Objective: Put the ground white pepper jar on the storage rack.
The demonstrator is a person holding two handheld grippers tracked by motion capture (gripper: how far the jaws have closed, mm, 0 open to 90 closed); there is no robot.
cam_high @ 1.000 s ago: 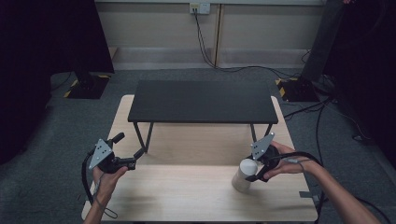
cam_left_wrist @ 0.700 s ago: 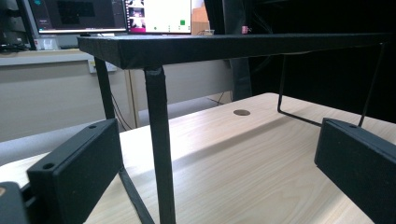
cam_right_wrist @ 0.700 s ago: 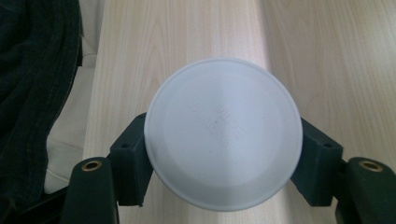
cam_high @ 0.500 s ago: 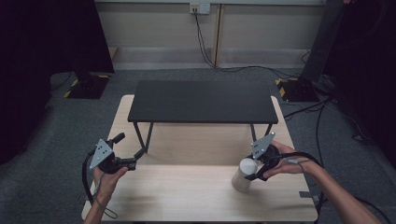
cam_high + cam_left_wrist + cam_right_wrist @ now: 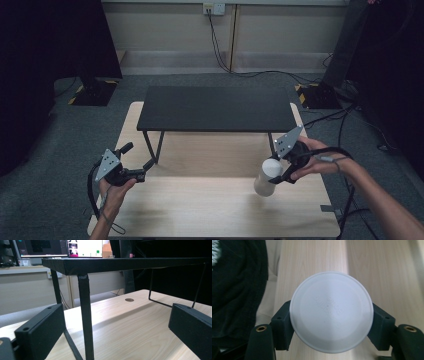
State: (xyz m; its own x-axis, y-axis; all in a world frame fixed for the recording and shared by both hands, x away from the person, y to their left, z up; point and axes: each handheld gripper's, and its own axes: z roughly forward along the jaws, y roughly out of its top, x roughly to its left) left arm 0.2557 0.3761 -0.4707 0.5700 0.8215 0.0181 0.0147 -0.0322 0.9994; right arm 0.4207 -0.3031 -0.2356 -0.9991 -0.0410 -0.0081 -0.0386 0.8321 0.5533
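The desk (image 5: 210, 210) is a light wooden one and it stands on a grey carpet floor (image 5: 50, 165). On its far half stands a black shelf (image 5: 220, 107), a flat dark board on thin black metal legs, with open space under it. In the left gripper view one leg (image 5: 86, 315) of this shelf rises just in front of the camera, and behind the shelf two monitors (image 5: 60, 247) are lit on another surface. A small round dark mark (image 5: 129, 300) lies on the wood under the shelf.

At the right side of the desk, near its front half, a white bottle (image 5: 267, 177) is held by the right hand-held gripper (image 5: 282, 170). The bottle is between the two jaws, which press on its sides just below the cap. In the right gripper view the round white cap (image 5: 331, 315) is seen from above, with faint raised letters that I cannot read, and the wood is under it. From the high view the bottle seems upright, and I cannot tell if its bottom touches the desk.

The left hand-held gripper (image 5: 137, 162) is at the left edge of the desk, near the front left leg of the shelf. Its jaws are wide apart and nothing is between them; they point toward the shelf leg.

A black cable (image 5: 92, 185) hangs from the left gripper.
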